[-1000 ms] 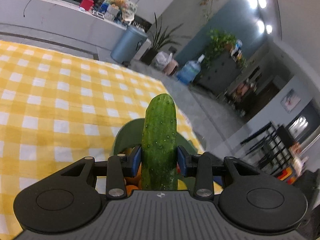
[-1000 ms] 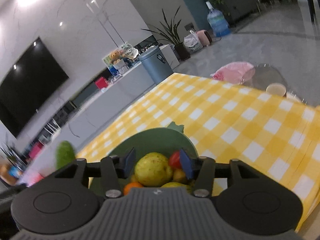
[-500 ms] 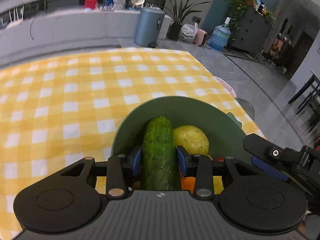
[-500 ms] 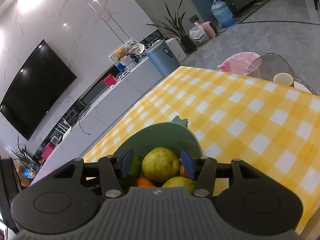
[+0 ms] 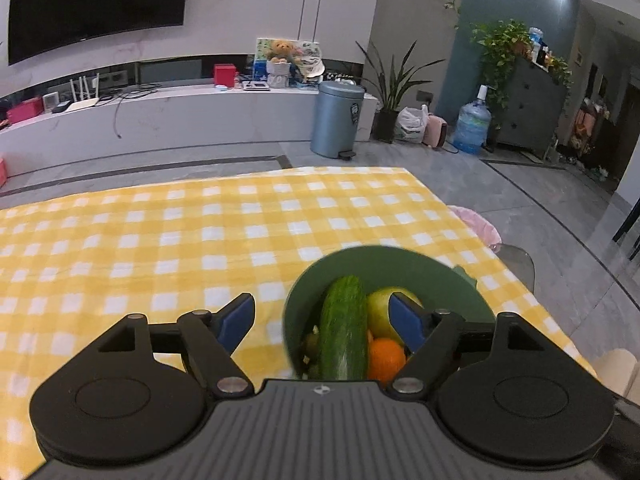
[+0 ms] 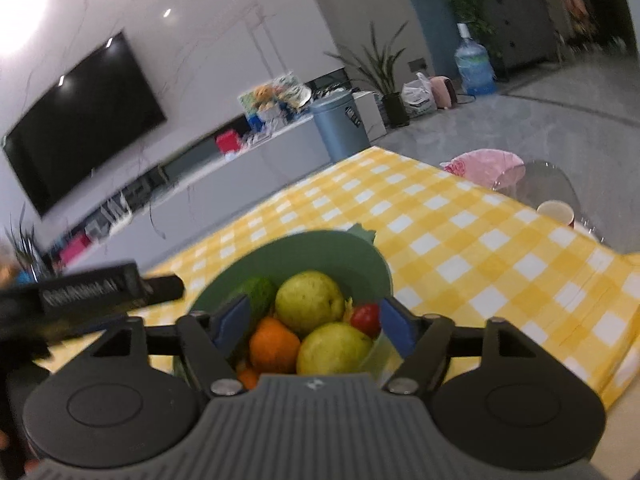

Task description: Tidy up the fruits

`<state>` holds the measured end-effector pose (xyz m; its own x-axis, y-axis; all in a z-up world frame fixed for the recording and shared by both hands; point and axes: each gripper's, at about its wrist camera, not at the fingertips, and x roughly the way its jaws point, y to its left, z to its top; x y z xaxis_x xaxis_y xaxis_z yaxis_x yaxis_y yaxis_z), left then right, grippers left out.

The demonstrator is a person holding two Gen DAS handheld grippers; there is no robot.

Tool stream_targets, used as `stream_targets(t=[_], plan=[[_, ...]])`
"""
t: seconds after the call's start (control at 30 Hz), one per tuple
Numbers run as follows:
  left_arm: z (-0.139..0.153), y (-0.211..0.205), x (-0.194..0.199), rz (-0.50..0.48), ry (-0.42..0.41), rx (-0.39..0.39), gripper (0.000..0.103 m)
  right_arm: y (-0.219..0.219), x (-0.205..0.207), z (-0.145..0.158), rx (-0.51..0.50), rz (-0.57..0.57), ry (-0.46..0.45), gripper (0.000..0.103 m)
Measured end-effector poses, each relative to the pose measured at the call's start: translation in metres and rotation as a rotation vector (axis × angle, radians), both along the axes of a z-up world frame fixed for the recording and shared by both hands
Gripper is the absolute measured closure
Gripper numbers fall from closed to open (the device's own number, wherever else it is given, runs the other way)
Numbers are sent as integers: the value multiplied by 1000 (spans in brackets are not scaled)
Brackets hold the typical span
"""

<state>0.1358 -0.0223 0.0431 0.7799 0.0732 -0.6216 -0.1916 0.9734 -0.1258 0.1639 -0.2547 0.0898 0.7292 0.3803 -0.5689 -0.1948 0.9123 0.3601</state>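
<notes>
Cucumber in the bowl, both grippers letting go

The cucumber (image 5: pixel 344 328) leans in the green bowl (image 5: pixel 400 268) against a pear (image 6: pixel 310 297). Left gripper (image 5: pixel 322 320) and right gripper (image 6: pixel 314 320) are opening, empty. The piled fruit might roll if a finger clips the rim.

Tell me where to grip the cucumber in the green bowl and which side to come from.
Grip the cucumber at its raised far end, coming from above. It lies lengthwise in the green bowl, that end propped toward the rim, clear of the pear and orange. Set the jaws across its narrow width; lower down, fruit crowds its right flank.
</notes>
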Motion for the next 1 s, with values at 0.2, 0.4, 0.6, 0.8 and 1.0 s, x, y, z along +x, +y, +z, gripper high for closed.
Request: stream_targets(t=[0.2,0.4,0.6,0.8,1.0], plan=[[-2,-6,-25,8,13,-22,12,12,-20,2,-77,85,18,21],[-10,-11,-46,52,17,-41,12,11,-31,-4,-152,141,141,20],[-27,-4,-61,104,81,-159,12,7,-46,-2,-190,162,128,17],[-35,-2,-64,118,91,-182,12,18,-50,-6,-270,181,107,17],[-21,-4,-58,120,120,-81,12,15,-49,2,-281,147,104,18]])
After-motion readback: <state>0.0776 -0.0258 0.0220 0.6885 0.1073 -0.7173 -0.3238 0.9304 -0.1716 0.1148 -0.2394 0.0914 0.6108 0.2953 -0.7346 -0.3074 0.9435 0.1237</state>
